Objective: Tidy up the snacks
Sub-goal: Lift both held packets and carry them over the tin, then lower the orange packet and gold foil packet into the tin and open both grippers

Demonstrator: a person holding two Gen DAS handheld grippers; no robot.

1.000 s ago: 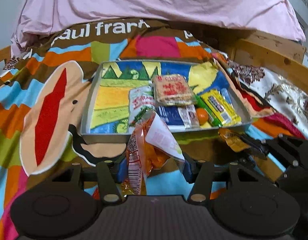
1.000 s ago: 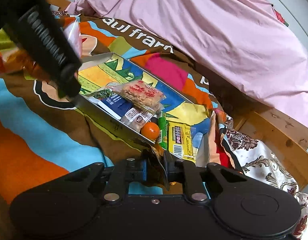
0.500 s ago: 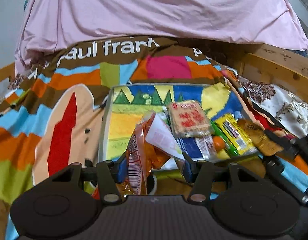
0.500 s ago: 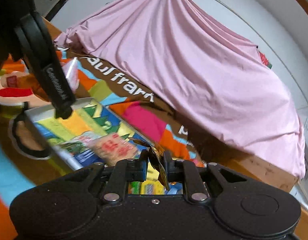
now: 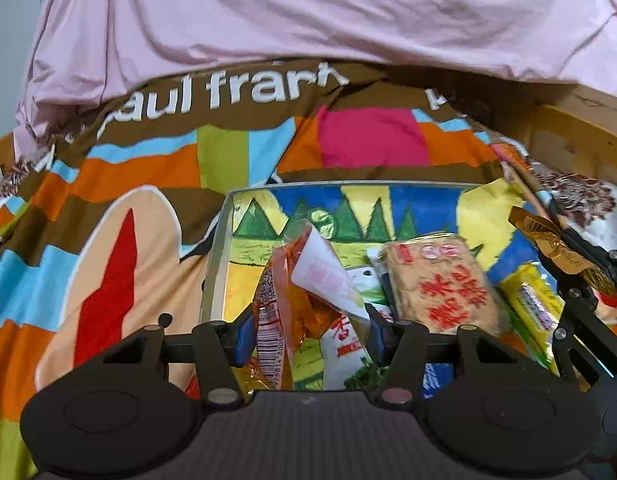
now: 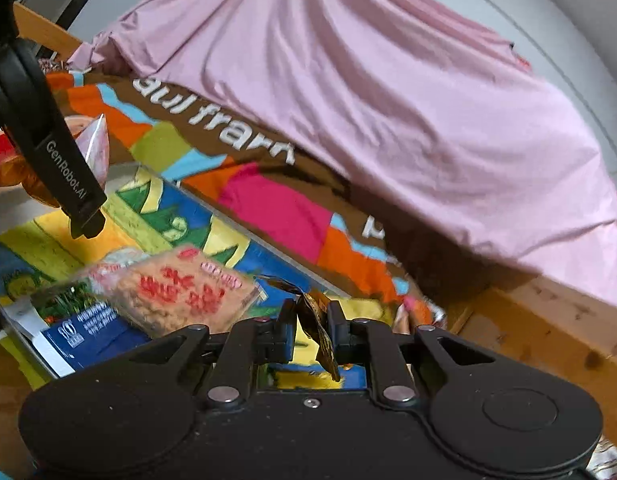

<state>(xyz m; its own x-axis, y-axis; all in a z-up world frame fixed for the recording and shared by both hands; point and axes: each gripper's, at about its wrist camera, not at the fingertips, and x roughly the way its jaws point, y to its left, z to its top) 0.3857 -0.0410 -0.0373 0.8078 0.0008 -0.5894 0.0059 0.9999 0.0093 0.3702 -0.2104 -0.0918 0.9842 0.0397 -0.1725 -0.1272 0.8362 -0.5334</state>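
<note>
Gripping orange snack bag [image 5: 292, 312] upright in left jaws, gold wrapper [image 6: 318, 330] on edge in right jaws.

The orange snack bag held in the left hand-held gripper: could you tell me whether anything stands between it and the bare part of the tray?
Nothing visible does. The orange snack bag hangs over the tray, whose left part lies bare right ahead. The rice cracker pack and the other snacks lie in the right part, off to the side.

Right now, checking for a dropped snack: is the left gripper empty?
No, the left gripper clamps an orange snack packet between its pads above the tray.
</note>
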